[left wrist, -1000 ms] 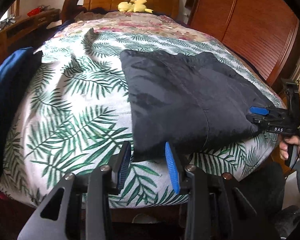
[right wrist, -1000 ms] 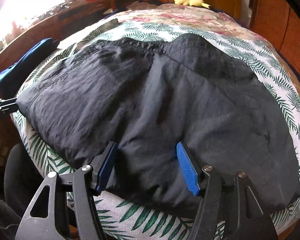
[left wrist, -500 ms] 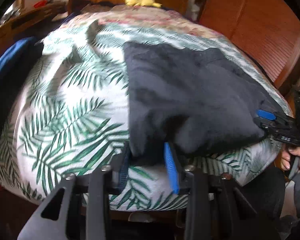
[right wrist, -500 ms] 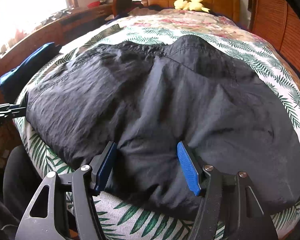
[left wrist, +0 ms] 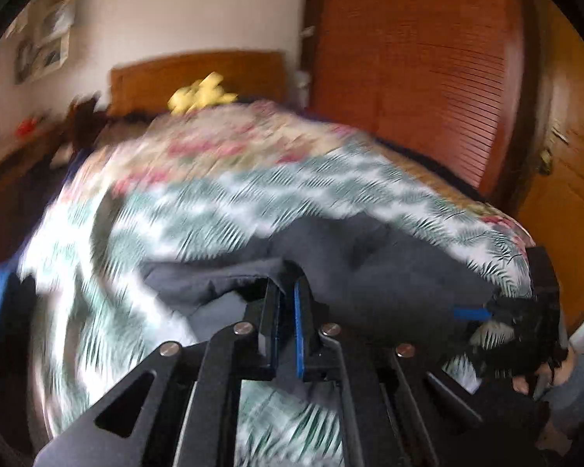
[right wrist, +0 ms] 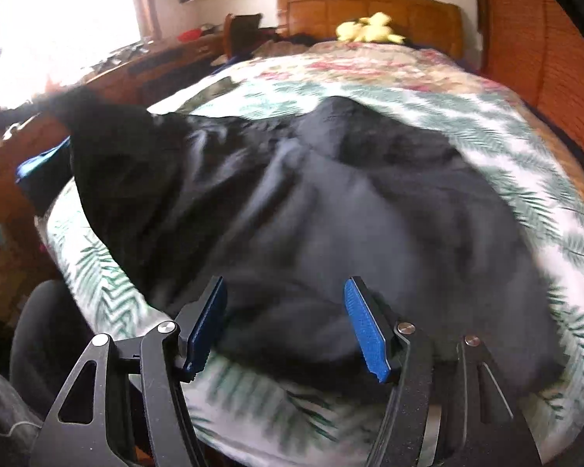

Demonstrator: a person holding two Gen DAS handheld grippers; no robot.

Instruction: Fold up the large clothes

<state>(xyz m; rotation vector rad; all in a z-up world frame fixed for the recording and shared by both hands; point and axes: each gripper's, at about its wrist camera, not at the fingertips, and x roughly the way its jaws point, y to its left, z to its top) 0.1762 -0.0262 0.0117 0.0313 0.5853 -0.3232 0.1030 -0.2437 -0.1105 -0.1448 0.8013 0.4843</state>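
Where the bed (right wrist: 428,89) fills both views under its palm-leaf cover (left wrist: 198,210), the dark garment (right wrist: 331,214) lies across the cover's near end, one corner raised off it. At the bed's head sits a yellow plush toy (right wrist: 368,29). The left gripper (left wrist: 286,292) has its jaws closed on the garment's lifted edge. The right gripper (right wrist: 286,292) hovers at the garment's near hem, jaws spread wide, holding nothing. Both views are blurred.
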